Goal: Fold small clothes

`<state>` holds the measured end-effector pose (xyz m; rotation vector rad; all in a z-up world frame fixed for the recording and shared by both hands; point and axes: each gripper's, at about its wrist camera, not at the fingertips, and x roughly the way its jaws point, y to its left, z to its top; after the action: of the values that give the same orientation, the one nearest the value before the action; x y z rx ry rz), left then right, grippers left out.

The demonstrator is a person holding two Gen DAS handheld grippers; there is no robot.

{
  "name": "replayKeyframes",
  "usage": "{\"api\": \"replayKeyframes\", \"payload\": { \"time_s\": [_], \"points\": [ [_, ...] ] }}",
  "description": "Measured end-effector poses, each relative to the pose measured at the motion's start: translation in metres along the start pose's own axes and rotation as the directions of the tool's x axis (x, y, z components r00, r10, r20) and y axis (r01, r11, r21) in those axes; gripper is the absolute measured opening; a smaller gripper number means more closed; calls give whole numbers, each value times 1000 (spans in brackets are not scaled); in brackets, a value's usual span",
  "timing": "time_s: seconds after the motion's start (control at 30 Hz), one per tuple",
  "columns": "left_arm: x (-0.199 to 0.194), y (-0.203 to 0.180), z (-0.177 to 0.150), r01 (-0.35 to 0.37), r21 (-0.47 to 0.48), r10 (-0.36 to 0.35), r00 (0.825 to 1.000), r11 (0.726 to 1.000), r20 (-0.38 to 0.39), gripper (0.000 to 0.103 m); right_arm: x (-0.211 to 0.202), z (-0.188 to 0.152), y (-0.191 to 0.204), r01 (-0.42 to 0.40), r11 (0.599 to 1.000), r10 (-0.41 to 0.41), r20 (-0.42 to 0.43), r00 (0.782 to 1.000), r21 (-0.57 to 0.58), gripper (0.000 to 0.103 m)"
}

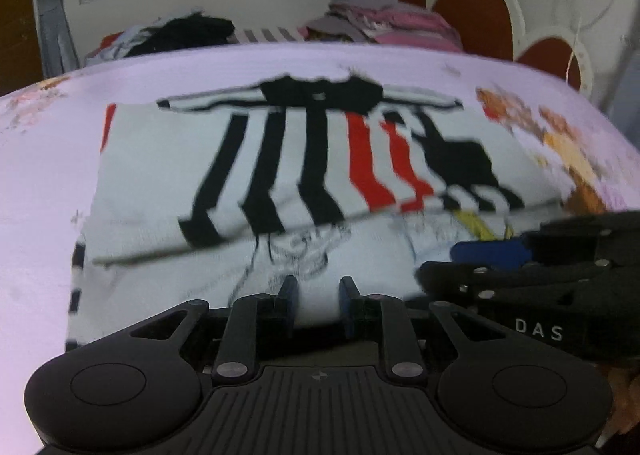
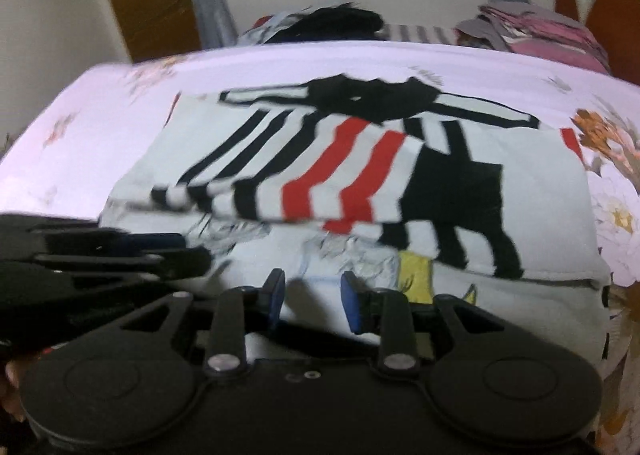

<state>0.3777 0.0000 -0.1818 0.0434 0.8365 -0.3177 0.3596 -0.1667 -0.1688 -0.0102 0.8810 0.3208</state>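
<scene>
A white shirt (image 1: 280, 159) (image 2: 360, 175) with black and red stripes and a black collar lies flat on the pink floral bedsheet (image 1: 40, 175), collar at the far side. A striped part is folded over its white printed front. My left gripper (image 1: 318, 289) hovers low over the near white part, jaws a narrow gap apart, fabric showing through the gap but not pinched. It enters the right wrist view from the left (image 2: 196, 249). My right gripper (image 2: 312, 289) stands beside it over the near hem, slightly wider, with nothing clamped. From the left wrist it shows side-on (image 1: 436, 263). Both views are blurred.
At the bed's far edge lie a heap of dark clothes (image 1: 192, 31) and a stack of pink and grey folded clothes (image 1: 392, 23). A white headboard with red-brown panels (image 1: 472, 11) stands at the right. Behind are a window and grey curtains.
</scene>
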Motion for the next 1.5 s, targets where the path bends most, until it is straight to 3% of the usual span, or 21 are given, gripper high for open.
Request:
{"api": "replayKeyframes", "payload": {
  "time_s": [0.2, 0.43, 0.5, 0.67, 0.8, 1.0, 1.13, 1.23, 1.37, 1.5],
  "points": [
    [-13, 17, -22, -41, 2, 41, 999, 999, -15, 22, -14, -27, -21, 58, 997, -59, -21, 998, -42, 31],
    [-41, 38, -44, -127, -68, 124, 991, 990, -50, 22, -41, -52, -62, 87, 995, -86, -24, 996, 40, 32],
    [-46, 32, -44, -129, -85, 123, 990, 988, -64, 23, -47, -51, -59, 62, 997, -61, -10, 998, 56, 35],
    [-57, 3, -43, -55, -106, 51, 998, 993, -32, 23, -50, -44, -27, -68, 996, 67, 17, 998, 60, 36],
    [-53, -11, -48, -48, -68, 45, 998, 997, -43, 23, -46, -46, -4, -92, 995, 92, 3, 996, 45, 37],
    [-55, -2, -65, -54, -62, 50, 996, 997, -70, 24, -49, -67, -5, 16, 999, -14, -30, 999, 52, 38],
    [-61, 1, -70, -34, -41, 31, 997, 999, -67, 38, -61, -81, -11, 84, 991, -81, -32, 996, 102, 38],
    [-67, 2, -76, -27, -29, 25, 998, 999, -64, 43, -71, -92, -8, 130, 984, -126, -44, 991, 125, 40],
    [-74, 3, -81, -14, -19, 13, 998, 1000, -63, 44, -84, -102, 1, 170, 973, -165, -47, 985, 153, 41],
    [-83, 3, -83, 8, -25, -10, 998, 1000, -61, 44, -96, -109, 14, 157, 969, -155, -27, 988, 190, 44]
  ]
}}
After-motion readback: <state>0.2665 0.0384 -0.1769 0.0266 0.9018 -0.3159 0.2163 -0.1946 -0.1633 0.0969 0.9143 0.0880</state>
